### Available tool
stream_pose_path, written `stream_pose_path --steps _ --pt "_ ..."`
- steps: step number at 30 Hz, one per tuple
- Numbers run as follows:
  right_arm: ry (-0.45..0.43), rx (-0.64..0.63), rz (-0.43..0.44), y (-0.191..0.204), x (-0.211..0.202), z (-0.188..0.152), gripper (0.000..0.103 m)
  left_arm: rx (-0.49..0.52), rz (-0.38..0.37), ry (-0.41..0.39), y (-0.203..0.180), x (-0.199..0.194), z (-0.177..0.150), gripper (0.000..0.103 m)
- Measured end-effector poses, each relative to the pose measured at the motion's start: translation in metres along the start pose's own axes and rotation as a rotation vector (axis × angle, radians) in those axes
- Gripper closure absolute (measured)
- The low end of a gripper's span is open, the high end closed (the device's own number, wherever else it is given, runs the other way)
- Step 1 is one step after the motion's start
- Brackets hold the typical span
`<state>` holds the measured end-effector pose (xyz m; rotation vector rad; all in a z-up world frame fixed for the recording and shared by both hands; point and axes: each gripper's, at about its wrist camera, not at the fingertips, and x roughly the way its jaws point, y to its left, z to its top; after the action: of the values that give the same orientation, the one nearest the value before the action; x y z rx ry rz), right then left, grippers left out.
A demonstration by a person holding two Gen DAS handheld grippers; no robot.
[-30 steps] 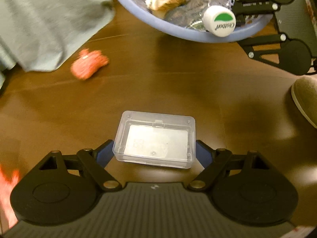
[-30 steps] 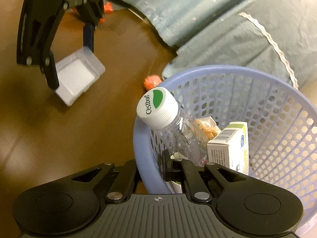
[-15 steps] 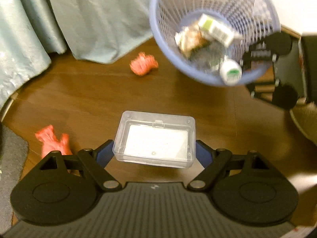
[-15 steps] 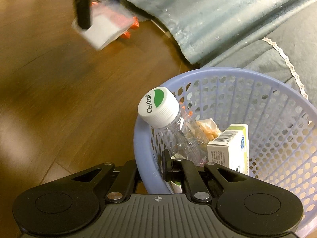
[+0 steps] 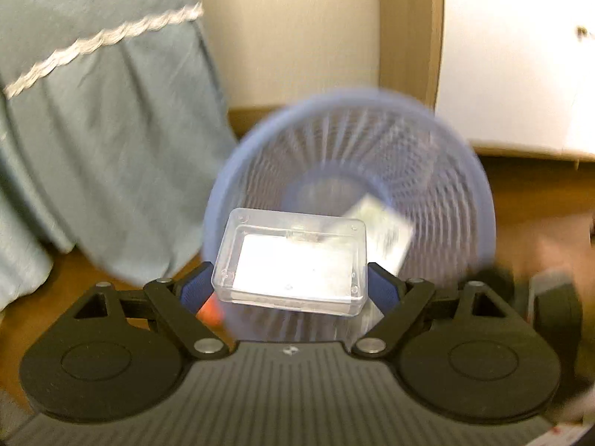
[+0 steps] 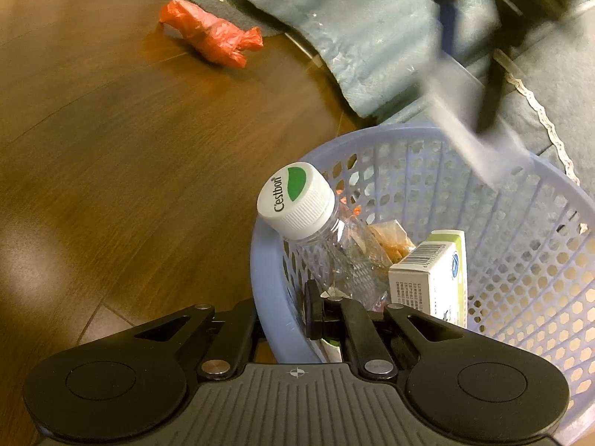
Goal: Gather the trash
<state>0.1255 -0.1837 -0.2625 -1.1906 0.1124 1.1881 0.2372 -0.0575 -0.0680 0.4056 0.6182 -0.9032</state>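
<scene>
Clear plastic box [image 5: 293, 264], clamped in your left gripper [image 5: 290, 286], has risen off the floor to hang over the basket [image 6: 267, 278] rim your right gripper [image 6: 316, 312] pinches shut, so release comes next.

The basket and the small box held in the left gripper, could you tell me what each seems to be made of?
The basket looks like moulded plastic, pale lavender and matt: its wall is a regular grid of punched holes under a smooth rim. The small box seems to be clear hard plastic, glossy: its floor shows through its walls, and its corners are crisp.
</scene>
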Motion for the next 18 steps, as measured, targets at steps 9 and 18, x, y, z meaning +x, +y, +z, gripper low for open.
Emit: stream_pose_path --steps 9,18 --pt "-0.003 0.05 -0.013 -0.012 -0.003 -0.007 0.101 -0.009 0.0 -0.01 -0.005 0.014 0.015 0.016" --pt "0.016 0.085 -0.055 -0.021 0.0 -0.015 0.101 -0.033 0.098 0.104 0.024 0.014 -0.036 0.016"
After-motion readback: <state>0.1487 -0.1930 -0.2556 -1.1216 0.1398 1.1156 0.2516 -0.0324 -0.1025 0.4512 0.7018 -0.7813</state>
